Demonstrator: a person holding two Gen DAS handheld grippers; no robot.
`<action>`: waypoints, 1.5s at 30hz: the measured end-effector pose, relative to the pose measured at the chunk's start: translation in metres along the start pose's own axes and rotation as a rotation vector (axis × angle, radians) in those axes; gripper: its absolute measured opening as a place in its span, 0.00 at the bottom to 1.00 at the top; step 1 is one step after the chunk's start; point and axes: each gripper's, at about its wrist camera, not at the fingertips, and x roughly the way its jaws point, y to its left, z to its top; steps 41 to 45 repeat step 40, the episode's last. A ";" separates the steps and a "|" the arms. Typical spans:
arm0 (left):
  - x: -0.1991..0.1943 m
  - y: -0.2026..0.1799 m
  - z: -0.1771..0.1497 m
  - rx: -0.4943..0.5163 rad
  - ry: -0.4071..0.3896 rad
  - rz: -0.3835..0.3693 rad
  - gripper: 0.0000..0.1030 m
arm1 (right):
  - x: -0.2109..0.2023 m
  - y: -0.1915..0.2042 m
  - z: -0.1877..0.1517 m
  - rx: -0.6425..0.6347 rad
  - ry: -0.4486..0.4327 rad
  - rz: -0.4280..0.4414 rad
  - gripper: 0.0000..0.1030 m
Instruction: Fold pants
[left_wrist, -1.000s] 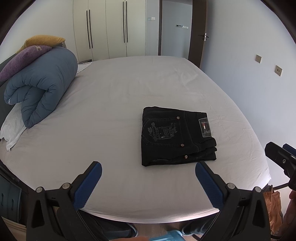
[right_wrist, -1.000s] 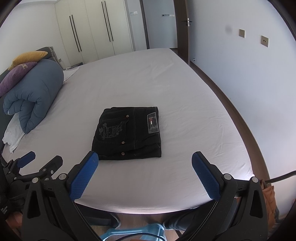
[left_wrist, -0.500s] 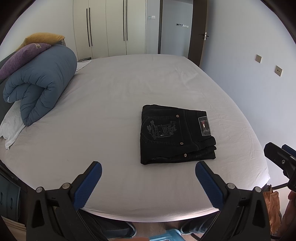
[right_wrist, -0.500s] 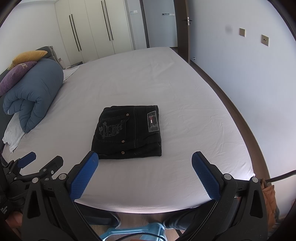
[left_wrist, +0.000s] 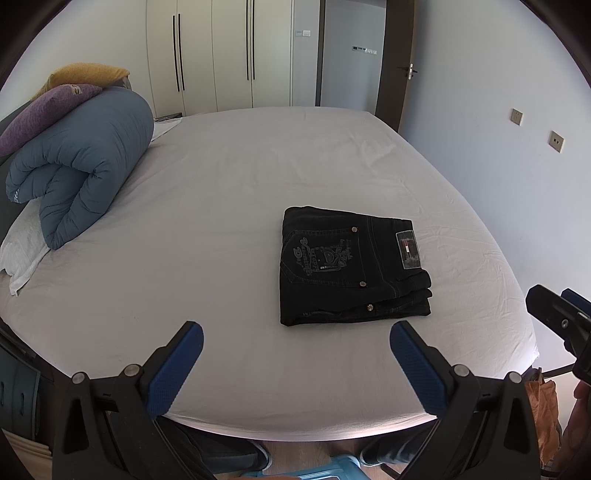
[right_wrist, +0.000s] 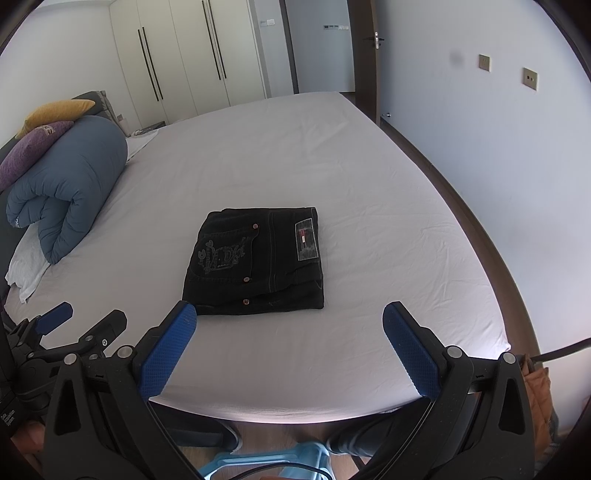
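Black pants (left_wrist: 351, 266) lie folded into a compact rectangle on the white bed sheet (left_wrist: 229, 206), back pocket embroidery and waist label facing up. They also show in the right wrist view (right_wrist: 258, 258). My left gripper (left_wrist: 295, 350) is open and empty, held off the near bed edge, short of the pants. My right gripper (right_wrist: 290, 332) is open and empty, also back from the pants near the bed's front edge. The right gripper shows at the far right of the left wrist view (left_wrist: 557, 317); the left gripper shows at the lower left of the right wrist view (right_wrist: 74, 332).
A rolled blue duvet (left_wrist: 81, 170) with purple and yellow pillows (left_wrist: 48, 110) sits at the bed's left. A white cloth (left_wrist: 22, 254) lies under it. White wardrobes (left_wrist: 221, 55) and a door stand behind; a wall runs along the right. A light blue stool (right_wrist: 266, 461) is below.
Both grippers have drawn back and risen slightly from the bed. The pants have not moved, and both grippers stay open.
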 end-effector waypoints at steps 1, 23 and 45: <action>0.000 0.000 0.001 0.001 -0.001 0.000 1.00 | 0.000 0.000 0.000 0.000 0.001 0.000 1.00; -0.003 -0.002 -0.007 -0.003 0.006 -0.002 1.00 | 0.000 0.001 -0.003 0.001 0.008 0.004 1.00; -0.005 0.000 -0.008 -0.003 0.010 -0.003 1.00 | -0.001 0.003 -0.009 0.004 0.012 0.005 1.00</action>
